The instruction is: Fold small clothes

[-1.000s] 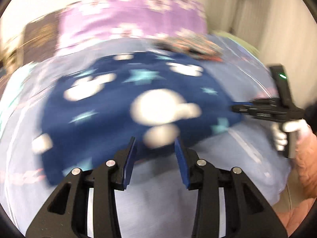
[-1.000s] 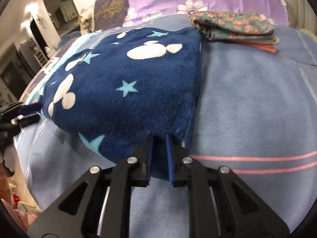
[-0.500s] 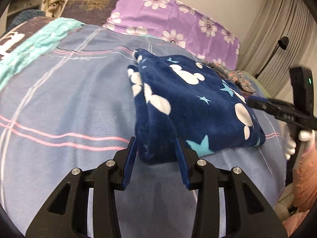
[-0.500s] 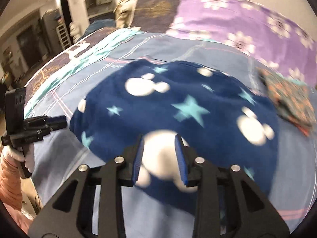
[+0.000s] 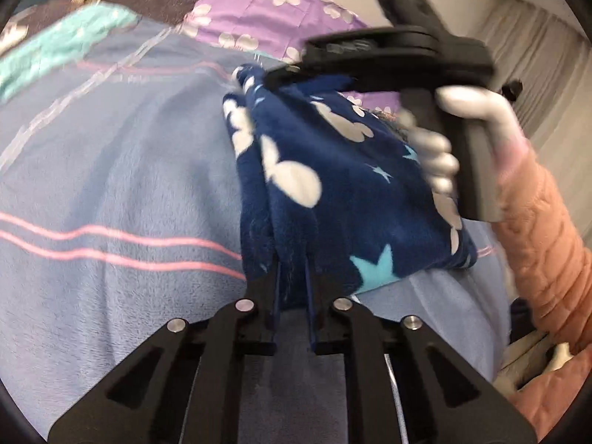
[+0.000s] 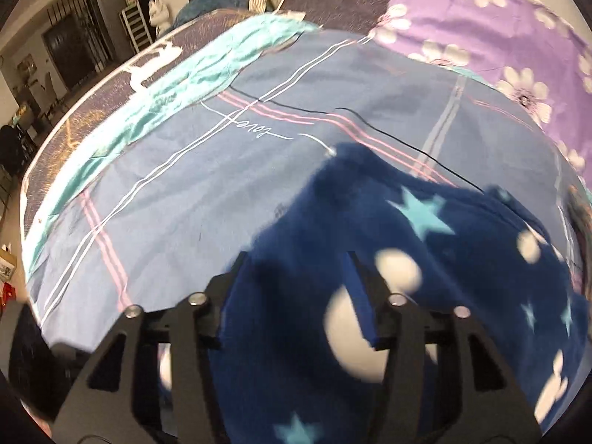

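Left fingers (image 5: 281, 277) pinching navy fleece garment (image 5: 333, 192) near edge, right fingers (image 6: 240, 262) spread wide over it, blue bedspread (image 5: 111, 170) beneath

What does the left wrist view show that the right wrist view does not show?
Only the left wrist view shows the left gripper shut on the near edge of the navy fleece garment, and the gloved hand in a pink sleeve. Only the right wrist view shows the right gripper open over the garment, a thin black cord and the dim room behind. Both show the blue bedsheet and the purple flowered pillow.
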`<action>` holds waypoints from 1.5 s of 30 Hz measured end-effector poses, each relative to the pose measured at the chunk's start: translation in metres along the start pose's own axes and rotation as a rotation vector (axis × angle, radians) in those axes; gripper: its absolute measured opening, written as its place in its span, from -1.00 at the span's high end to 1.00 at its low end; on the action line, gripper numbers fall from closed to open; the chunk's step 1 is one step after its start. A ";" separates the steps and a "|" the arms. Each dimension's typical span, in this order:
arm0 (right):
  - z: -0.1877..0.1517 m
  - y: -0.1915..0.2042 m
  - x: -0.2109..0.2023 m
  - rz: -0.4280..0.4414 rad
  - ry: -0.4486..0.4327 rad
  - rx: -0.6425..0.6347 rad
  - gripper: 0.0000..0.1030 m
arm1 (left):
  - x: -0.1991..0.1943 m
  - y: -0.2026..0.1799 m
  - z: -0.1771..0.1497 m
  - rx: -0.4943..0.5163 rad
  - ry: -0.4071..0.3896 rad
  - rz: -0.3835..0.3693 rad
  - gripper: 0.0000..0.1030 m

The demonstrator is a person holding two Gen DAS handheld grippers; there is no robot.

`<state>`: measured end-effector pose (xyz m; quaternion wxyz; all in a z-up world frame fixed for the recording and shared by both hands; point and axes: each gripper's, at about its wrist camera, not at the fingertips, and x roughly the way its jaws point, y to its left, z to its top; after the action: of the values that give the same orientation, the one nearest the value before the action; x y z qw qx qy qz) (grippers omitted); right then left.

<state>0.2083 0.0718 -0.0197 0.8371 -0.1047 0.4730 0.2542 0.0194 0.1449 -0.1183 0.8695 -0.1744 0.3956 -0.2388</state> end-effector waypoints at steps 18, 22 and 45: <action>-0.026 -0.018 -0.014 0.038 -0.132 0.096 -0.14 | -0.016 0.000 -0.004 0.062 0.020 0.044 0.71; -0.095 -0.015 -0.071 -0.041 -0.211 0.098 -0.35 | -0.032 0.006 0.005 0.038 -0.022 0.066 0.56; -0.191 0.052 -0.100 -0.217 -0.246 -0.131 -0.14 | -0.014 0.023 0.052 -0.049 0.000 0.019 0.06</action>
<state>-0.0023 0.0038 -0.0333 0.9025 -0.1777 0.3353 0.2038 0.0585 0.1778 -0.0888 0.8672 -0.1922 0.4028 -0.2207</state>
